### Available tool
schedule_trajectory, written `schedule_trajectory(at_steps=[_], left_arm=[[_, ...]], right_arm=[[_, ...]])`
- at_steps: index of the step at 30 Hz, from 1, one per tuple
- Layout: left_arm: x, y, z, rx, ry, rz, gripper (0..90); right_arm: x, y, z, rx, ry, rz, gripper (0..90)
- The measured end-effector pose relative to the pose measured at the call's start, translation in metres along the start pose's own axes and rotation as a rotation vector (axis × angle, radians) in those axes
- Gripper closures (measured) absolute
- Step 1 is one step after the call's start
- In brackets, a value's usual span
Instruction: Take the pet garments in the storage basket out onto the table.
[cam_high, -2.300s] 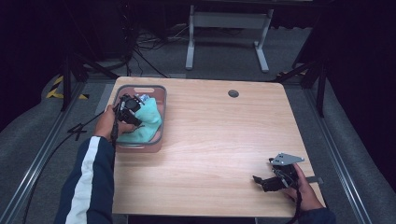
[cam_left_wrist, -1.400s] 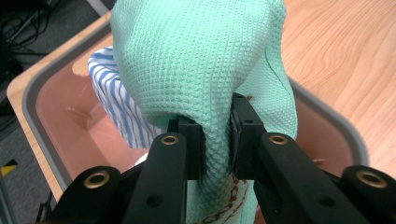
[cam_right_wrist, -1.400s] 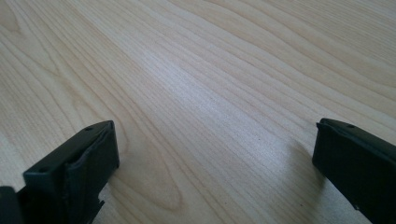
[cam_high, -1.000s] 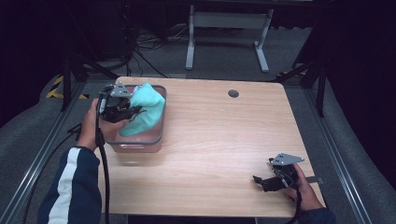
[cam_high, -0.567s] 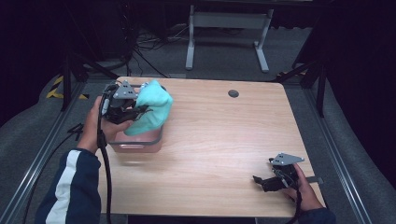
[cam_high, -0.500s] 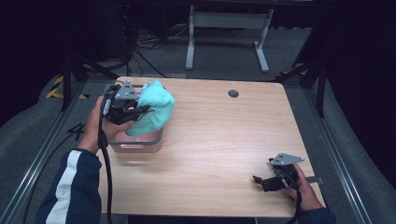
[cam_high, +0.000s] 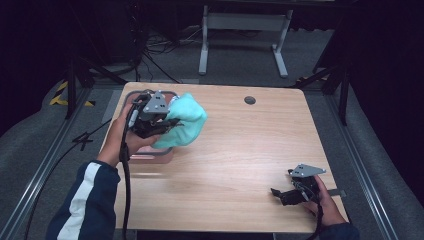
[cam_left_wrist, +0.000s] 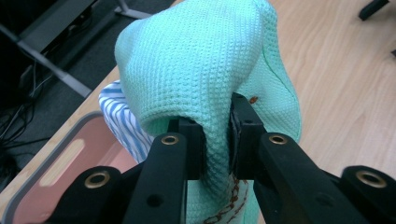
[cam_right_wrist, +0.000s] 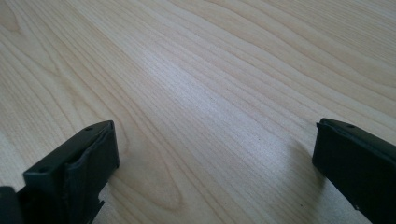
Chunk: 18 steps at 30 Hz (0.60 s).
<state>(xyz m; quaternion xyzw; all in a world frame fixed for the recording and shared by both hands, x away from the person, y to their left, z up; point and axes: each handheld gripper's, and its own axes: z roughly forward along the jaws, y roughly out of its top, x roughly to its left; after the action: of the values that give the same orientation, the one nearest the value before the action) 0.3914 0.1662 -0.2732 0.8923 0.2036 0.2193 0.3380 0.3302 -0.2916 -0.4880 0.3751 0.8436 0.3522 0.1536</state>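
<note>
- Wooden surface (cam_high: 240, 150) carries everything, its pale grain running right under the right tongs in the right gripper view.
- Pink bin (cam_high: 150, 152) with a grey rim sits at the far-left part of the surface; in the left gripper view its rim lies below and left of the cloth.
- Mint-green cloth (cam_high: 182, 125) hangs in the air just above the bin's right edge, bunched into a lump.
- Striped blue-and-white cloth (cam_left_wrist: 119, 121) peeks out behind the green one.
- Left tongs (cam_left_wrist: 217, 135) are clamped tight on a fold of the green cloth.
- Right tongs (cam_right_wrist: 212, 154) stand wide apart, holding nothing, low over the surface near its right front corner.
</note>
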Motion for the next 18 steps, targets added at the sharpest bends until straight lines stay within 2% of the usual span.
schedule_trajectory(at_steps=[6,13,18], left_arm=[[-0.01,0.011,0.008,0.009,-0.031,0.023,78.3],[-0.026,0.023,0.028,0.025,-0.068,0.067,78.3],[-0.036,0.029,0.045,0.043,-0.101,0.083,78.3]], right_arm=[[0.0,0.0,0.0,0.0,0.0,0.001,0.6],[0.0,0.0,0.0,0.0,-0.001,0.0,0.6],[0.0,0.0,0.0,0.001,0.0,0.001,0.6]])
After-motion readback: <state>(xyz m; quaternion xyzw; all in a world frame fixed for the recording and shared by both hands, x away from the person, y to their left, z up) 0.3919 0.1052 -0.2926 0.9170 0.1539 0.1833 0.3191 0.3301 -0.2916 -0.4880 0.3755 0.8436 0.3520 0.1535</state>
